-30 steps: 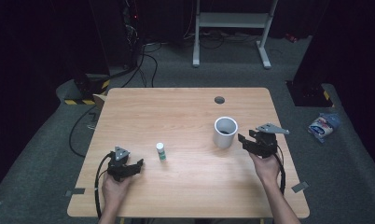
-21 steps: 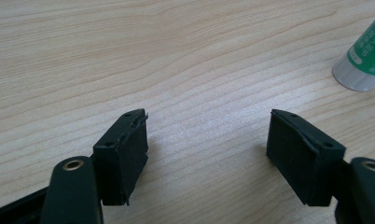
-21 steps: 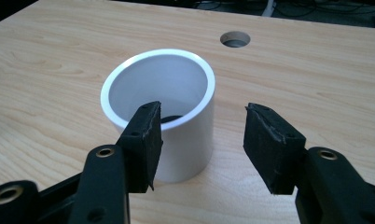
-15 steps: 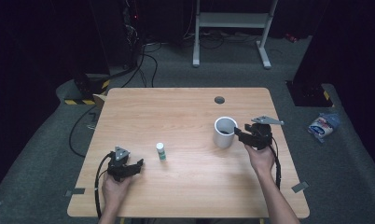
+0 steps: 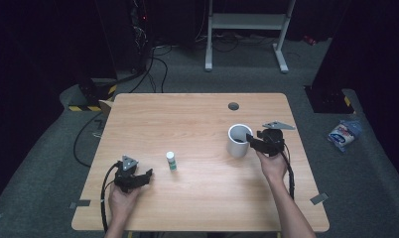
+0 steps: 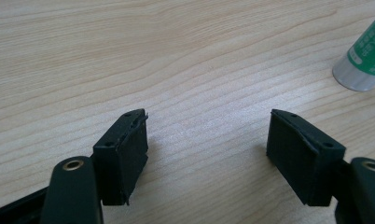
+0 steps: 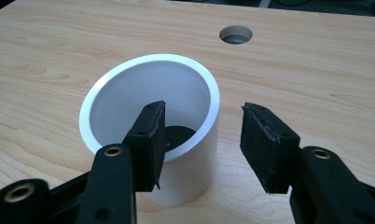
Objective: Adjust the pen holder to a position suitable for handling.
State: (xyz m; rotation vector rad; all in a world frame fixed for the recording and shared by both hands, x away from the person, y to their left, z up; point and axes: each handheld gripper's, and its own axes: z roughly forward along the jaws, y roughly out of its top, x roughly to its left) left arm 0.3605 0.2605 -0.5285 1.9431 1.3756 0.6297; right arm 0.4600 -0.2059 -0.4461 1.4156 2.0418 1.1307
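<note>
The pale wood-grain table lies under both tools. The smooth white cylindrical cup stands at the right gripper, whose matte black jaws straddle its near wall, one inside, one outside, and have just been closing, with a gap left. The left gripper rests spread over bare wood, with a small green-labelled tube standing ahead to its right.

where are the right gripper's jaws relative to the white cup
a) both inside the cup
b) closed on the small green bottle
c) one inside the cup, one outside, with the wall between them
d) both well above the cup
c: in the right gripper view, one jaw of the right gripper sits inside the white cup and the other outside it, straddling the wall, with a gap still showing at the outer jaw.
</note>
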